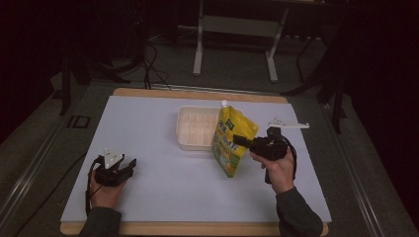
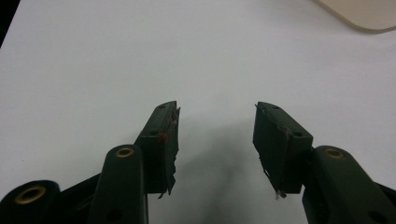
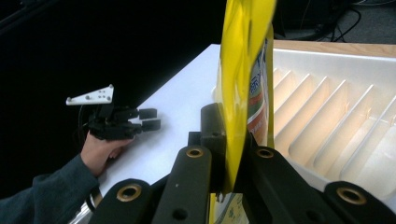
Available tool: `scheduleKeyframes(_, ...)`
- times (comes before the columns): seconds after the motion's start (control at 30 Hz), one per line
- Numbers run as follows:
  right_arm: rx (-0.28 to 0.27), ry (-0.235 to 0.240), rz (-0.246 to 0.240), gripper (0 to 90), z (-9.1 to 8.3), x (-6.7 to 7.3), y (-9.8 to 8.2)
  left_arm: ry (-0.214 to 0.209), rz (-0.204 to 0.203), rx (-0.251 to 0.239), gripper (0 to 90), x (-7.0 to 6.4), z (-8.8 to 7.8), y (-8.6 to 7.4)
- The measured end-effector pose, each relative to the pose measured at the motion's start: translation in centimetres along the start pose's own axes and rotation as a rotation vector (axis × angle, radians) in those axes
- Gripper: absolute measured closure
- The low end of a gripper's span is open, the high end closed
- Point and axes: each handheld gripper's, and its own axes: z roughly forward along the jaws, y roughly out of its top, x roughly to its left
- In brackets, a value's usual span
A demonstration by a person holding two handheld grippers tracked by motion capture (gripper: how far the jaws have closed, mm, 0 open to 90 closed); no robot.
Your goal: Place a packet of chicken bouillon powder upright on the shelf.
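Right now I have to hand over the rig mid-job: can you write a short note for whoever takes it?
Right gripper: shut on the edge of the yellow pouch, holding it upright, white cap on top, beside the white tray.
Left gripper: open, nothing between the jaws, resting low on the white mat at the left.
Done: pouch gripped.
Left, probably: put the pouch into the tray, which looks empty, then release. Whether the pouch's bottom touches the mat is unclear.

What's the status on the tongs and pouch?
Right tongs shut on yellow spout pouch, held beside white tray. Left tongs open, empty, on table. Nothing in the way.
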Motion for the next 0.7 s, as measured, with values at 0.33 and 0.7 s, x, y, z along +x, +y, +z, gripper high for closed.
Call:
scheduleKeyframes(0.33, -0.033, -0.054, 0.002, 90.0, 0.7, 0.0, 0.6, 0.0, 0.001, 0.0, 49.7, 0.0, 0.0, 0.0)
scheduleKeyframes(0.7, -0.048, -0.076, -0.001, 90.0, 2.2, 0.2, 1.0, -0.001, -0.001, -0.001, 49.7, 0.0, 0.0, 0.0)
